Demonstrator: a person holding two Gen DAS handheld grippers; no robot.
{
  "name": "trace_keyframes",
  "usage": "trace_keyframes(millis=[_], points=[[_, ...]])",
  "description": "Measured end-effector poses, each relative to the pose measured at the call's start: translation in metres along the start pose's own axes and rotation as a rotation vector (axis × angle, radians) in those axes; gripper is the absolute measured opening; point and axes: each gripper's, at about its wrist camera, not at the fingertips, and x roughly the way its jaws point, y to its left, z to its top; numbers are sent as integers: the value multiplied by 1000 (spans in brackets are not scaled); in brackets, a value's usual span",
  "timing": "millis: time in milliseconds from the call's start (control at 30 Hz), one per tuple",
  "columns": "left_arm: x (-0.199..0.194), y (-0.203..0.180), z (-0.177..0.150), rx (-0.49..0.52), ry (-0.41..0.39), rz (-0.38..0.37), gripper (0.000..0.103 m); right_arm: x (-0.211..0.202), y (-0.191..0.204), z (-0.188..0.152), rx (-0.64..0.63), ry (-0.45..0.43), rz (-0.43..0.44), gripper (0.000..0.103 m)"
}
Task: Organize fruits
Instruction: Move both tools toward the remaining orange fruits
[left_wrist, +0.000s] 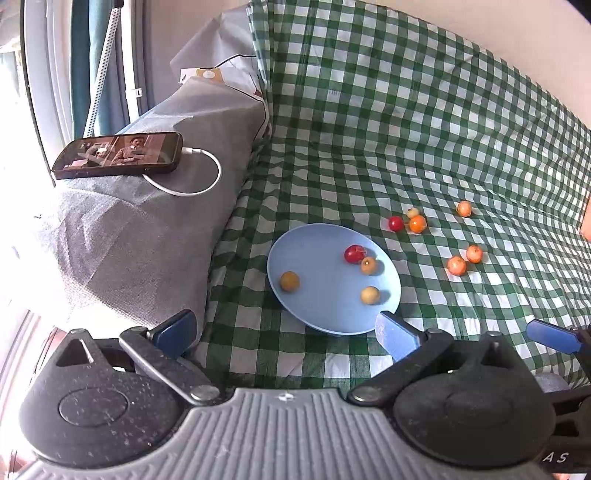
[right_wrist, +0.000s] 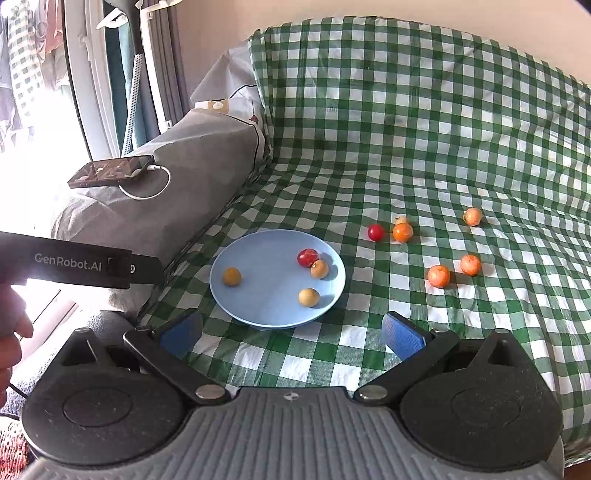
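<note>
Lying ahead-right of the spread, empty right gripper (right_wrist: 291, 332), beyond the blue plate (right_wrist: 221, 291), six loose fruits (right_wrist: 439, 276) are observed; left gripper (left_wrist: 286, 328) likewise gaping.

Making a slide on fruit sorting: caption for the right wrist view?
Open right gripper faces a blue plate holding four fruits; six more lie on the checked cloth.
</note>
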Motion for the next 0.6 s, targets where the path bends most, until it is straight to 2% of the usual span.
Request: trace_keyframes(millis=[600], points=[[14,-5,3,24,43,9,103,10,-6,-2,44,1,-12,102]])
